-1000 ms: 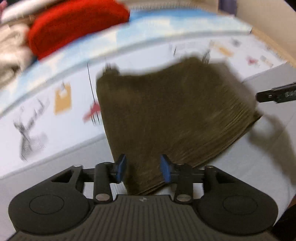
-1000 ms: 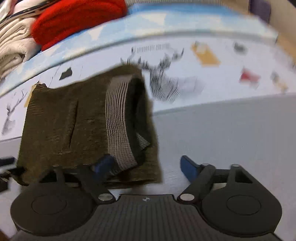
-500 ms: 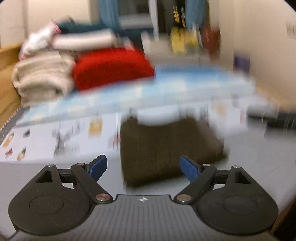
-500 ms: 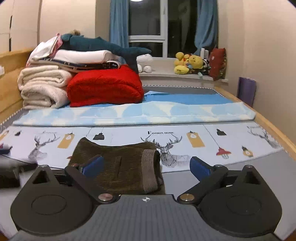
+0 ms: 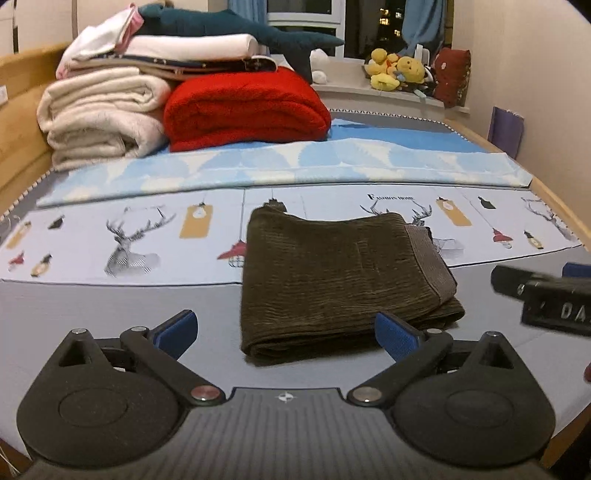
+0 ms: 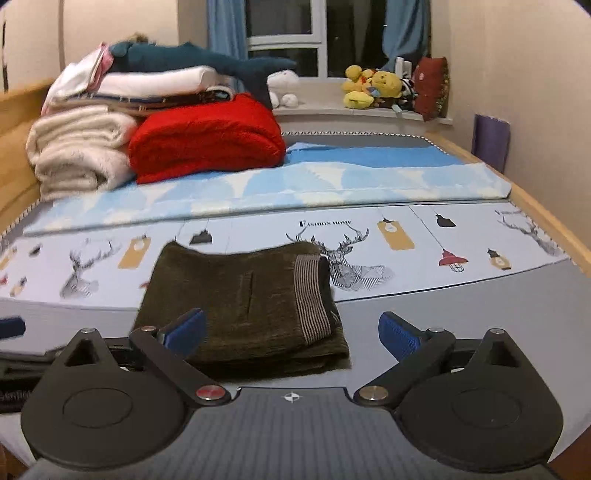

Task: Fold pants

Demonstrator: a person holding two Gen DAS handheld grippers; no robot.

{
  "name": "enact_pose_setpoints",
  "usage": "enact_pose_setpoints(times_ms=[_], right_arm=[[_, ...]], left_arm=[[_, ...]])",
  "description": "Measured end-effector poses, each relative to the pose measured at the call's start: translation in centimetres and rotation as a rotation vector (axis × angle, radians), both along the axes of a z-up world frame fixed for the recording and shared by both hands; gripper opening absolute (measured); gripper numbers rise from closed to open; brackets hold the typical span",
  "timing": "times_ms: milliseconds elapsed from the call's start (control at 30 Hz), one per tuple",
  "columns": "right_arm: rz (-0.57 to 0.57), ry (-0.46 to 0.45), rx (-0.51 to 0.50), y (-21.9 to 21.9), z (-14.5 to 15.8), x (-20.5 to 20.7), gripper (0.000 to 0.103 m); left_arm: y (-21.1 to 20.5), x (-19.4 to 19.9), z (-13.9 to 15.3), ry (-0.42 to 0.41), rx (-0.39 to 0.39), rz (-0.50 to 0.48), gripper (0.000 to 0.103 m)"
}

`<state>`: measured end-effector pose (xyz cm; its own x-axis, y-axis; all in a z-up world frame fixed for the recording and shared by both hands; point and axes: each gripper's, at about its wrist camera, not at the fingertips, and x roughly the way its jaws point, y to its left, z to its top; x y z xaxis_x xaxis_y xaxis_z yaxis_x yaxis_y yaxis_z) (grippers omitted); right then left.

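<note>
The dark olive corduroy pants (image 5: 332, 273) lie folded in a compact rectangle on the bed, partly on the grey sheet (image 5: 110, 306) and partly on the deer-print cloth (image 5: 129, 236). Their striped waistband (image 6: 312, 295) shows at the right end. My left gripper (image 5: 284, 328) hovers just short of the near folded edge; its jaws are opening, with nothing pinched between the blue pads. My right gripper (image 6: 291, 326) stands open above the near right corner of the pants (image 6: 236, 295), holding nothing. A part of the right gripper (image 5: 546, 295) shows at the right edge of the left wrist view.
A red blanket (image 5: 247, 107) and cream blankets (image 5: 99, 114) are stacked at the far left, with a plush shark (image 5: 236, 26) on top. Soft toys (image 5: 395, 70) sit on the windowsill. A blue-and-white cloth (image 5: 295, 162) lies beyond the pants. A wooden bed rail (image 5: 554, 199) runs along the right.
Both grippers have let go of the pants, opened wide and drawn back and up. The pants now lie flat and still on the bed.
</note>
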<state>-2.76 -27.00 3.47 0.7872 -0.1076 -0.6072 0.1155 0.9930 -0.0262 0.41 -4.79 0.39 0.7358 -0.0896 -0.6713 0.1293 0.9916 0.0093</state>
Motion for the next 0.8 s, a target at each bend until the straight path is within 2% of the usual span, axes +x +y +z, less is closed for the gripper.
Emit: enact_pose_setpoints(times_ms=[233,333,500,800], right_arm=[[-0.006,0.028,-0.001,0.0,-0.2,0.6,0.099],[0.026,0.034,-0.035,0.7,-0.7,0.7,0.099],[0.063,0.031,-0.048,1.3,-0.7,0.6,0.099],[0.047,0.048,-0.033,1.1,-0.9,0.9,0.099]], left_arm=[[-0.2,1.4,-0.9,0.044,-0.041,0.026,0.102],[-0.2,1.8,-1.3,0.069,-0.051,0.031,0.102],[-0.6,2.0,-1.6,0.071,-0.041,0.034,0.102],[-0.8,2.3,-1.9,0.083,-0.036,0.044,0.102]])
